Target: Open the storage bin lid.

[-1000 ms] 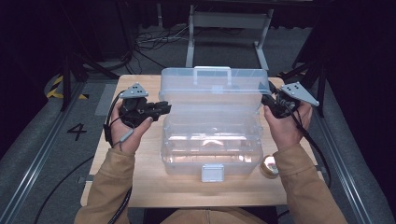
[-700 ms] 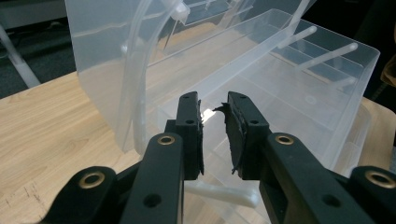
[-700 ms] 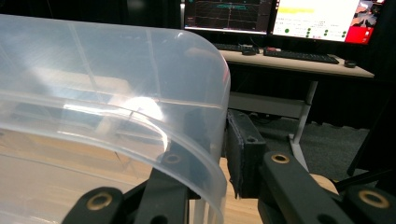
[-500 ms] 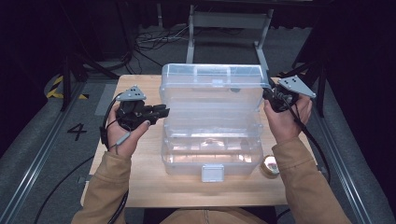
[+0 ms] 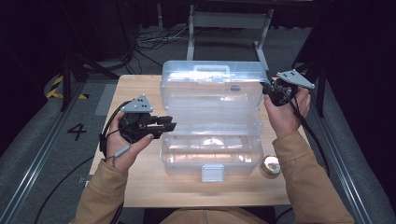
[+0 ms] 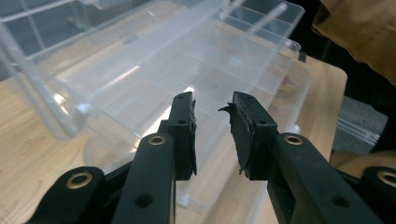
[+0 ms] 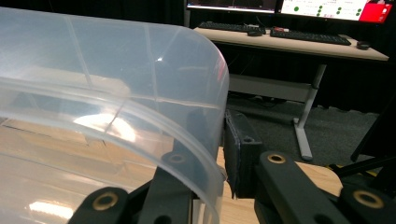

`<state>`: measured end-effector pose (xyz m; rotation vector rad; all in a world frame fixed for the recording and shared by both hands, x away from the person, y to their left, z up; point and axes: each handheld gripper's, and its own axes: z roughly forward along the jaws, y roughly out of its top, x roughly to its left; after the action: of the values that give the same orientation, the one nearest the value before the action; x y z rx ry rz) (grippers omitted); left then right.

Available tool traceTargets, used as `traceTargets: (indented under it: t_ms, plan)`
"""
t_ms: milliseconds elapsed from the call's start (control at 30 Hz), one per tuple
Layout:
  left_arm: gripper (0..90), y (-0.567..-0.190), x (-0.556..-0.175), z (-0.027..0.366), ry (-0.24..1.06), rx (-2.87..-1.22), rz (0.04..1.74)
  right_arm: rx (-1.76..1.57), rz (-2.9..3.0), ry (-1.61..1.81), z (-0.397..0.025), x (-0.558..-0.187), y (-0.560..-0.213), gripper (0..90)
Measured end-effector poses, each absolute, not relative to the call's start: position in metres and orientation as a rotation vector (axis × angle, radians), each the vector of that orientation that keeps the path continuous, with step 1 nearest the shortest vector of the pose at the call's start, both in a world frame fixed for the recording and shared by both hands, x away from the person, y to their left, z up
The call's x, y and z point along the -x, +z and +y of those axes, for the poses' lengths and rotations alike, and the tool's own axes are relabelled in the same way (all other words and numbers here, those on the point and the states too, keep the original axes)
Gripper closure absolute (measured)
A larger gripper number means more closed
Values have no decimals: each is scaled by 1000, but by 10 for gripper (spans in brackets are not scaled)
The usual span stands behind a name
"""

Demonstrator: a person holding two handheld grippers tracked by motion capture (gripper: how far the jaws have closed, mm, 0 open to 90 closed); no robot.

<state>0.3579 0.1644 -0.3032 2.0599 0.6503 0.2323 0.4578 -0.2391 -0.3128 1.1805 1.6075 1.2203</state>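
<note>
Clear plastic box is sitting mid-table, its lid standing raised, hinged at the far side. Right gripper is gripping the lid's right edge near the upper corner; in the right gripper view the lid wall is passing between the jaws, one jaw behind the clear plastic, the other outside it, jaws narrow and clamped on the rim. Contact looks firm, though the inner jaw is blurred through the plastic so hard to confirm fully.

Left gripper is hovering just beside the box's left wall, jaws pointing at it. In the left gripper view the jaws are standing apart with a moderate gap, nothing between them; the box base is lying just beyond and below the tips, not touching as far as visible.

Small round gold-coloured thing is lying on the table just beside the box's front right corner. White latch is hanging at the box front, centre.
</note>
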Motion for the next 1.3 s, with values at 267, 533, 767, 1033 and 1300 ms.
traceTargets:
  t_ms: [267, 533, 767, 1033, 1300]
  plan:
    - [691, -316, -348, 156, 167, -2151, 601, -1191, 1612, 1238, -240, -462, -314, 801]
    - [686, -336, -344, 142, 70, -2252, 539, -1196, 1622, 1248, -241, -465, -313, 797]
    - [679, -356, -351, 130, -32, -2348, 501, -1199, 1620, 1250, -241, -465, -313, 796]
    - [670, -378, -355, 119, -116, -2432, 467, -1196, 1623, 1258, -242, -465, -314, 793]
    - [710, -397, -357, 111, -114, -2483, 481, -1196, 1625, 1266, -242, -466, -314, 787]
